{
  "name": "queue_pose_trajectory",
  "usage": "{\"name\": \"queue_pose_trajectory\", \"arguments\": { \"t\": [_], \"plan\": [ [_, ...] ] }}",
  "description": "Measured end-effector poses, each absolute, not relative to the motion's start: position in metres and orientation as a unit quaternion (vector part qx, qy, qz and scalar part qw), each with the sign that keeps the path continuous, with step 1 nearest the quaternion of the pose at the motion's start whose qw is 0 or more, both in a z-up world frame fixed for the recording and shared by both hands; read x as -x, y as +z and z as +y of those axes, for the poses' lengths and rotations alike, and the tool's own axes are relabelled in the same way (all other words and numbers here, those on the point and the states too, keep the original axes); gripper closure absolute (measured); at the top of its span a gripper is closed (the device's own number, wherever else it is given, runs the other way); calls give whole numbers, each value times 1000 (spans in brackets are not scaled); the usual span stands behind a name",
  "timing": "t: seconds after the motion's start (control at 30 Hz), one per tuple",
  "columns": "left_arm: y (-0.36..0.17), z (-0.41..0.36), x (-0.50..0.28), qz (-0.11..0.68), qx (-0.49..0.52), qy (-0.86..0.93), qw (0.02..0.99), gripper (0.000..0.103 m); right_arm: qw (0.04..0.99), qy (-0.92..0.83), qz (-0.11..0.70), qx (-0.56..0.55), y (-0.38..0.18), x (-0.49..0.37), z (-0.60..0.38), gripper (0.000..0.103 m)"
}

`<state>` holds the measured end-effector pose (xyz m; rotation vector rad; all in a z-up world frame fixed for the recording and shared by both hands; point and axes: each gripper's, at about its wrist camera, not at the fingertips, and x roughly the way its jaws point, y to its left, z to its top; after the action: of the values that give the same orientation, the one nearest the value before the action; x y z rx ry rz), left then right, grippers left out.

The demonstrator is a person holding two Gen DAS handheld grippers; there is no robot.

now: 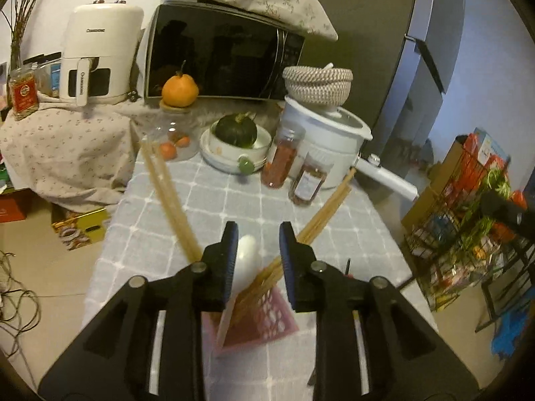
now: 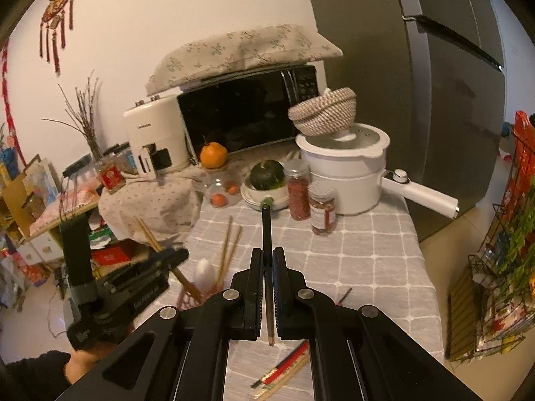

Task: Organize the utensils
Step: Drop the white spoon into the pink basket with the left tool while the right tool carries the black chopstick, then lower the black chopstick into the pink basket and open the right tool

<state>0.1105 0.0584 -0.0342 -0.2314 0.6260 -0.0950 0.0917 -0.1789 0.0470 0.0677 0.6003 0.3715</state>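
- Right gripper (image 2: pixel 267 260) clenched on a single dark chopstick (image 2: pixel 266 234), lower centre of the right wrist view; stick runs straight up the frame between the pads, tip reaching toward the dishes at the back, butt end poking out below the jaws, clear of the worktop (image 2: pixel 367 260).
- Step in hand, as I read it: carry this stick to the pink holder (image 1: pixel 264 320) at lower centre of the left wrist view. To do it well: keep the stick in line with the gripper, come in from above, aim for a free gap among the sticks already standing there, let go only once the tip is inside.
- Left gripper (image 1: pixel 257 250) released, jaws apart just over the holder; white spoon (image 1: pixel 245 260) and light wooden chopsticks (image 1: pixel 317 220) stand between them, and I see no pad pressing on either. It sits close to the drop spot, so crowding is a risk.
- Holder: pink plastic, square, lattice walls with cut-outs; likely light, could tip if nudged.
- Wooden chopsticks: thin, pale, straight, fanning out left and right; one bundle (image 1: pixel 167 193) looks motion-blurred.
- Spoon: white, smooth, rounded end, glossy; material can't tell.
- More chopsticks (image 2: pixel 284 367), red-black and pale, lie flat on the worktop at bottom centre of the right wrist view, not yet sorted.
- Worktop cloth: grey, white grid, soft weave.
- Back of the worktop: two clear spice jars (image 2: pixel 311 200), white pot (image 2: pixel 347 173) with woven basket (image 2: pixel 322 110) on top, dark green squash (image 2: pixel 267 175) in a white bowl.
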Motion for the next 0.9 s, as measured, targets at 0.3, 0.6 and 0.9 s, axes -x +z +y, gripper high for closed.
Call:
{"name": "queue_pose_trajectory", "arguments": {
  "t": [0.3, 0.6, 0.9],
  "plan": [
    [-37, 80, -88, 374, 95, -10, 922, 62, 938, 223, 262, -43, 78, -84, -154, 98],
    [-59, 100, -83, 417, 95, 2, 904, 61, 937, 244, 244, -55, 84, -91, -131, 98],
    [-67, 100, -88, 436, 92, -8, 895, 61, 923, 237, 289, -86, 43, -126, -119, 98]
  ]
}}
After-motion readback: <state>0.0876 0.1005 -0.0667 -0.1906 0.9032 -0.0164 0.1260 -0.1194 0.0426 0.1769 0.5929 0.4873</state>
